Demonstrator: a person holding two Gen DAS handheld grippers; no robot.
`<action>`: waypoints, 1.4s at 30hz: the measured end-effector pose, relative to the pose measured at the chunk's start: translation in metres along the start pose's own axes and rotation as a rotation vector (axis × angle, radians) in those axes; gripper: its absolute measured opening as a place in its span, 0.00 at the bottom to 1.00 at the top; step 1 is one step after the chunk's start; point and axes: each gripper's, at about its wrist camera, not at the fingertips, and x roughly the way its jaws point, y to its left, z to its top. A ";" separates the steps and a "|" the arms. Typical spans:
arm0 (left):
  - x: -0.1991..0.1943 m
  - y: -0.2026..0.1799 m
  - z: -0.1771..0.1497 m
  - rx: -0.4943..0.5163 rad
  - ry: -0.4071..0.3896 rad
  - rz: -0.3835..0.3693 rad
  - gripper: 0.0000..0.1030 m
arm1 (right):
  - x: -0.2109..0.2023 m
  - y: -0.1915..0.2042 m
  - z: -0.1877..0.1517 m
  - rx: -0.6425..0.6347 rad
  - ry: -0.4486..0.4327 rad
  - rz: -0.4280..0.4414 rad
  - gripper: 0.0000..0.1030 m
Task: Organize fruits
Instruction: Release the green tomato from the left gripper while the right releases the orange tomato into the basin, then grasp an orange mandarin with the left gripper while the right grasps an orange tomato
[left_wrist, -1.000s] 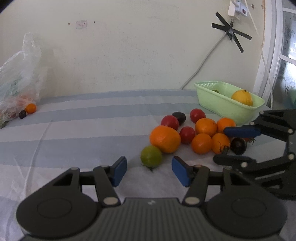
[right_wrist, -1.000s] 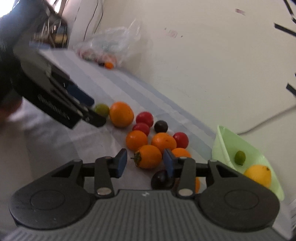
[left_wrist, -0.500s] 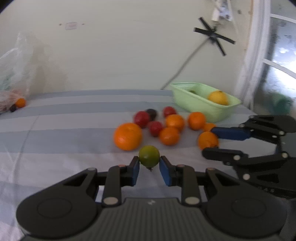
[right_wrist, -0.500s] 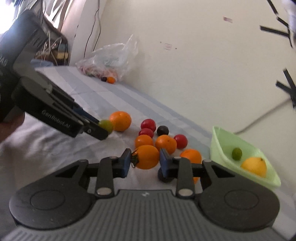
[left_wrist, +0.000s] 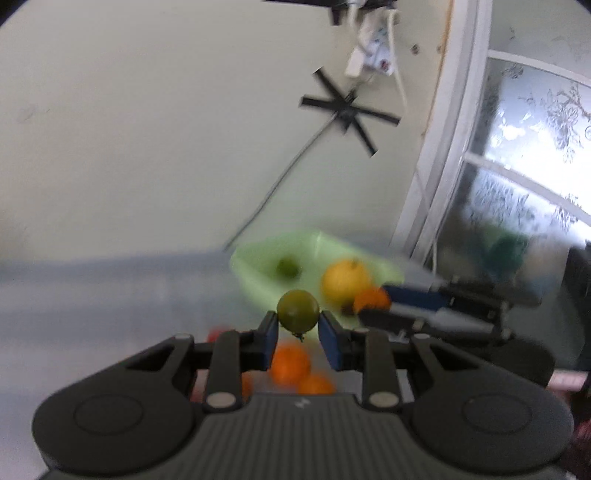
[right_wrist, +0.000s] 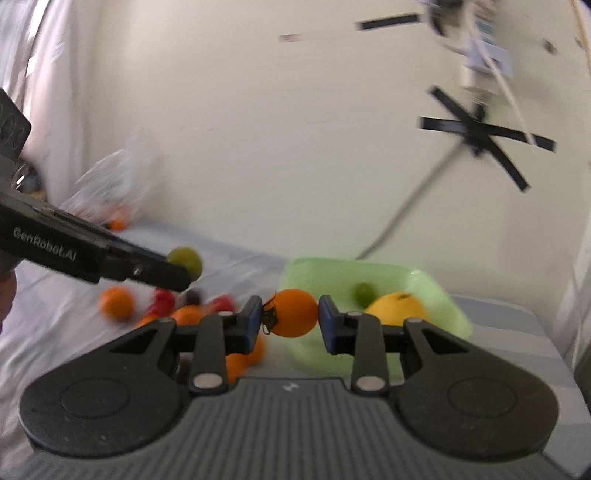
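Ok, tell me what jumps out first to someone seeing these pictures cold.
Two fruits held in the air: the left gripper pinches a small green fruit between its blue fingers, and the right gripper clamps an orange fruit the same way. Just beyond them sits a pale green basket holding a yellow fruit and a small green one. More orange and red fruit lies blurred on the striped cloth below.

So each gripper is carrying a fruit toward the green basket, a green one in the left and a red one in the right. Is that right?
Not quite. The right gripper holds an orange fruit with a dark stem, not a red one, as the right wrist view shows. The rest stands: the left gripper holds the small green fruit, with the green basket just ahead.
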 end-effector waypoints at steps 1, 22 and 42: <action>0.012 -0.001 0.010 0.003 0.000 -0.017 0.25 | 0.006 -0.006 0.002 0.011 0.004 -0.014 0.35; 0.019 0.031 0.022 -0.048 -0.010 0.030 0.45 | 0.011 -0.026 -0.006 0.088 -0.046 0.002 0.40; -0.053 0.079 -0.068 -0.151 0.017 0.217 0.57 | 0.012 0.078 -0.019 -0.050 0.132 0.256 0.39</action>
